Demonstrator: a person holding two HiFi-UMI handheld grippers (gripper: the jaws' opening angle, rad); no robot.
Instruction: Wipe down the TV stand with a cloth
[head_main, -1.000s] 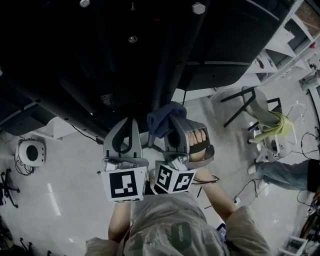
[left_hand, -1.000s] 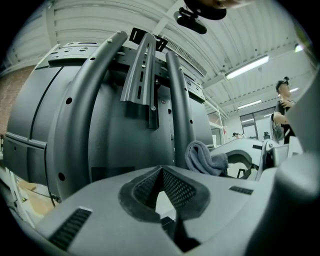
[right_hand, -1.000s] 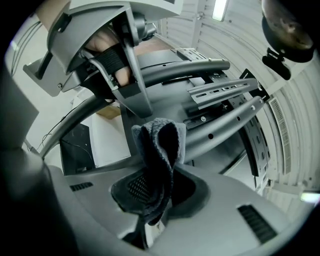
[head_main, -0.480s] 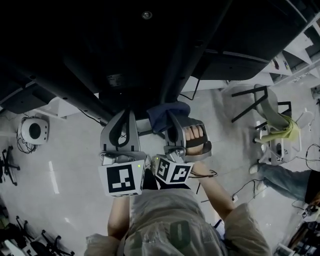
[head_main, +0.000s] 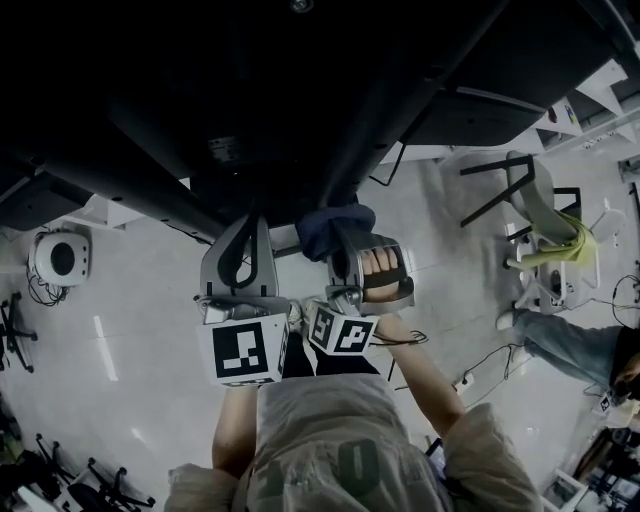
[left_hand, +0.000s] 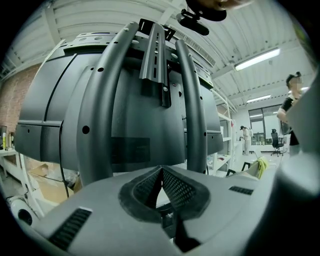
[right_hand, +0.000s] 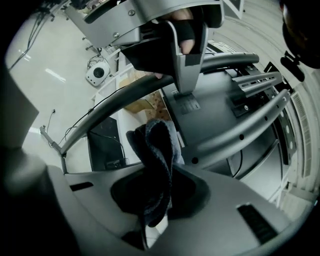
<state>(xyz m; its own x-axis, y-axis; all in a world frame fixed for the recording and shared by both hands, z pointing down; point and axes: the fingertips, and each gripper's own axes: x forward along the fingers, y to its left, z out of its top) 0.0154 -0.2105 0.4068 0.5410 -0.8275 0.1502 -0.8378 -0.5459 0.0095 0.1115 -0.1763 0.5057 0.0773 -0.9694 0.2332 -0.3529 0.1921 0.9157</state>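
Shifted: TV stand (head_main: 300, 100) fills more of your view
Cloth (right_hand: 157, 155): soft, light, pinched in right gripper (right_hand: 159, 189)
Left gripper (left_hand: 161, 174): jaws together, empty

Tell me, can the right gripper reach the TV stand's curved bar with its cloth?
Probably yes. The right gripper is shut on the dark blue cloth, and the curved bar lies just ahead of the cloth, with nothing between them.
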